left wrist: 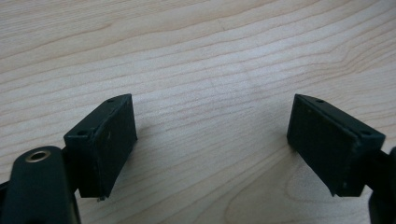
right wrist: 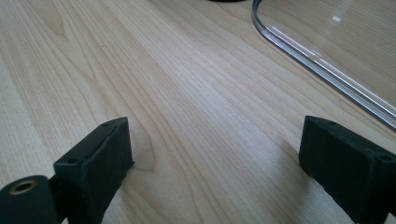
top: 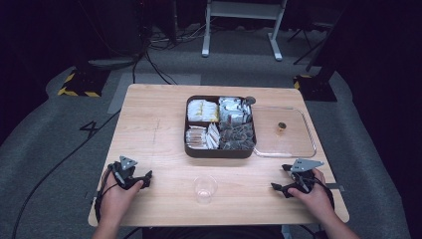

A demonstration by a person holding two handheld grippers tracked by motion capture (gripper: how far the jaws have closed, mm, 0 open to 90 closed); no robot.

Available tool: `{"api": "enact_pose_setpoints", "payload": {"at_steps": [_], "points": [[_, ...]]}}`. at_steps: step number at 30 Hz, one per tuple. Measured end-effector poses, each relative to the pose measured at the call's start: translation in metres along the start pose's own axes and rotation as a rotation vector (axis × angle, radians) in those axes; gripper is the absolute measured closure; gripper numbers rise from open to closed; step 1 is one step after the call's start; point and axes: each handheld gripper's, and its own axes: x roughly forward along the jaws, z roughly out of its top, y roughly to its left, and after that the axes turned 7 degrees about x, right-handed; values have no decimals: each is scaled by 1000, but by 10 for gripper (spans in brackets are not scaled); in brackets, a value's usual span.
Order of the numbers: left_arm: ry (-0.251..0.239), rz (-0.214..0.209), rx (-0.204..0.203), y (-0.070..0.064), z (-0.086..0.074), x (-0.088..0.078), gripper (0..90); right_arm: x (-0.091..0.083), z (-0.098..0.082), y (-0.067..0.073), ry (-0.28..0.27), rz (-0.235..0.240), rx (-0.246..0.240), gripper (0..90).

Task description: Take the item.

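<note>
Resting: both your grippers sit on the table [top: 159, 114], near edge.
Left gripper [top: 144, 180]: jaws wide apart, empty.
Right gripper [top: 279, 180]: jaws spread, empty, near the clear lid [top: 293, 144].
Cup [top: 205, 188]: between them.

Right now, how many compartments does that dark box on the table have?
4. In the dark box: back left holds yellow-white packets, back right silvery packets, front left pale sachets, front right dark packets.

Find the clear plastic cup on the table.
In the high view, the cup stands upright near the table's front edge, between the two hands, just in front of the dark snack box.
</note>
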Motion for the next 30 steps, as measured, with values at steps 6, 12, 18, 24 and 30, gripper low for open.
{"api": "enact_pose_setpoints", "payload": {"at_steps": [6,12,18,24,30], "points": [[-12,-69,-7,0,7,-7,299,0,0,0,0,0,0,97],[-54,-89,27,-14,30,-25,328,0,0,0,-1,-3,-1,101],[-60,-83,20,-28,45,-31,337,0,0,1,-2,-7,-1,101],[-79,-104,20,-44,61,-38,349,0,0,3,-2,-7,2,101],[-95,-88,42,-51,75,-43,302,1,0,3,-1,-6,2,100]]}}
